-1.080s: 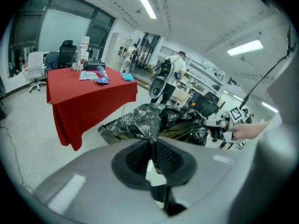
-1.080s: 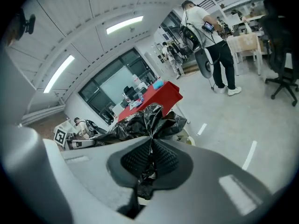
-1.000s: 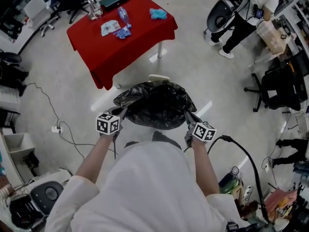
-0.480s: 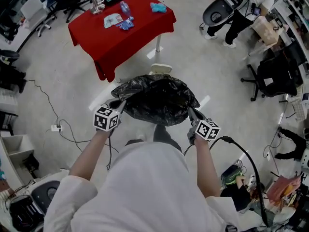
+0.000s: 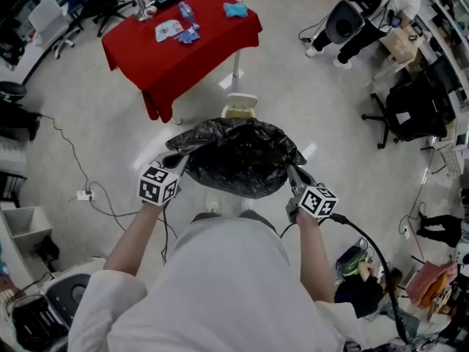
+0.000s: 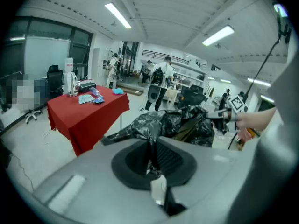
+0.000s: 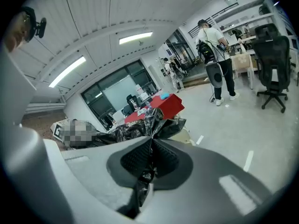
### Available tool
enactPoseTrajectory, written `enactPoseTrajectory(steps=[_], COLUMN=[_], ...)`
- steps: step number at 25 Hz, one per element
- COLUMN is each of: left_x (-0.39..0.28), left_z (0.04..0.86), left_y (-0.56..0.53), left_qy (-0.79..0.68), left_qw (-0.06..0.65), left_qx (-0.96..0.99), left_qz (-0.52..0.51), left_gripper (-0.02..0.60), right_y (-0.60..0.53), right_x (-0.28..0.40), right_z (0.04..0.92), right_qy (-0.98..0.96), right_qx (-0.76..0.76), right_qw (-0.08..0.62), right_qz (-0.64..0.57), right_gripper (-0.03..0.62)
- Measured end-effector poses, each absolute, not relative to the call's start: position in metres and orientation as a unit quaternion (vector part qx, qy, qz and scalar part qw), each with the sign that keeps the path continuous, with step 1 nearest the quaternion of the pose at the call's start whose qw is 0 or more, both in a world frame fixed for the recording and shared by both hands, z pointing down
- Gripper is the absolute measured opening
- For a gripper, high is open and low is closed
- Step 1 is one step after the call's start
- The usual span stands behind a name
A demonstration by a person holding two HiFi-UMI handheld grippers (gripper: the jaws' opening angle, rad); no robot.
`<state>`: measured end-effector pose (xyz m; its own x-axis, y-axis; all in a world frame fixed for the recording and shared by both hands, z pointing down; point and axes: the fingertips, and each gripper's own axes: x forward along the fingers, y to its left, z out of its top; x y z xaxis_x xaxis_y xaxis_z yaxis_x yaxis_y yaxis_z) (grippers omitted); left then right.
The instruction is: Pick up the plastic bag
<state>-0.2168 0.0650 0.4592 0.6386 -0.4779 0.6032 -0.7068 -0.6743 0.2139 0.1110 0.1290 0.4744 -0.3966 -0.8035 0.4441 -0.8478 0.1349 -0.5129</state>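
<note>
The black plastic bag (image 5: 234,156) hangs above the floor, stretched between my two grippers in the head view. My left gripper (image 5: 176,163) is shut on the bag's left edge and my right gripper (image 5: 292,173) is shut on its right edge. In the left gripper view, crinkled black film (image 6: 159,122) runs into the closed jaws of the left gripper (image 6: 152,148), and the right gripper (image 6: 219,115) shows across the bag. In the right gripper view, a fold of the bag (image 7: 140,127) is pinched in the right gripper (image 7: 150,146).
A small beige bin (image 5: 239,107) stands on the floor just beyond the bag. A red-clothed table (image 5: 183,46) with small items is farther back. Office chairs (image 5: 410,108) and a person (image 5: 366,20) are at the right. Cables (image 5: 88,189) lie at the left.
Both grippers have risen with the bag held between them. The bag now hangs higher, and the beige bin shows more fully beyond it.
</note>
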Motion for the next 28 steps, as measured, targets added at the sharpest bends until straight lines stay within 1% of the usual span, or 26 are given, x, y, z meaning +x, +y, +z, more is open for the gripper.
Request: enactPoseTrajectory(steps=[5, 9, 28], left_x=[-0.215, -0.206, -0.163], left_z=[0.442, 0.436, 0.429], left_y=[0.065, 0.068, 0.046], left_qy=[-0.368, -0.381, -0.388], left_qw=[0.229, 0.236, 0.218], left_qx=[0.871, 0.868, 0.869], left_qz=[0.232, 0.216, 0.213], left_gripper=[0.006, 0.006, 0.006], right_y=[0.130, 0.133, 0.100], right_x=[0.118, 0.124, 0.161], right_z=[0.450, 0.444, 0.430], right_qy=[-0.759, -0.771, -0.787], right_qx=[0.546, 0.536, 0.523], right_qw=[0.007, 0.009, -0.012], right_qz=[0.355, 0.344, 0.327], right_gripper=[0.003, 0.003, 0.002])
